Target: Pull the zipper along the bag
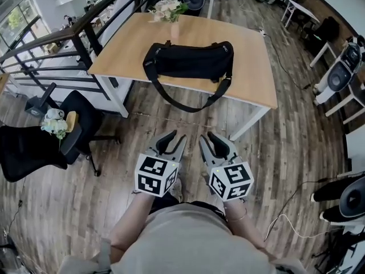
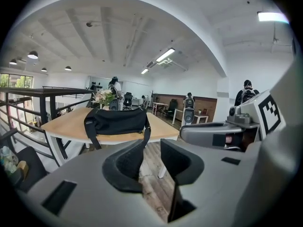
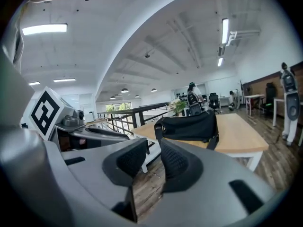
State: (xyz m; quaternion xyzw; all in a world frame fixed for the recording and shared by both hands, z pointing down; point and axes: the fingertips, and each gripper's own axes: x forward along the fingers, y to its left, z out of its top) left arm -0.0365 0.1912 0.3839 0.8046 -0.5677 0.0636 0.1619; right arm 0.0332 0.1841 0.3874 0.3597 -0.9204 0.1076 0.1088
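The bag (image 1: pixel 188 60) lies on the table (image 1: pixel 251 67), well ahead of the left gripper (image 1: pixel 175 137) and right gripper (image 1: pixel 209 137), both released and empty. Approach first; brace one bag end, then pinch the zipper pull, not yet discernible.

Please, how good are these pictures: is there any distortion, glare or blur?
Head view: sharp, evenly lit, the bag on the table clear. Left gripper view: strong fisheye bending, black corners, a ceiling lamp glares top right. Right gripper view: same bending, a second lamp glares top left.
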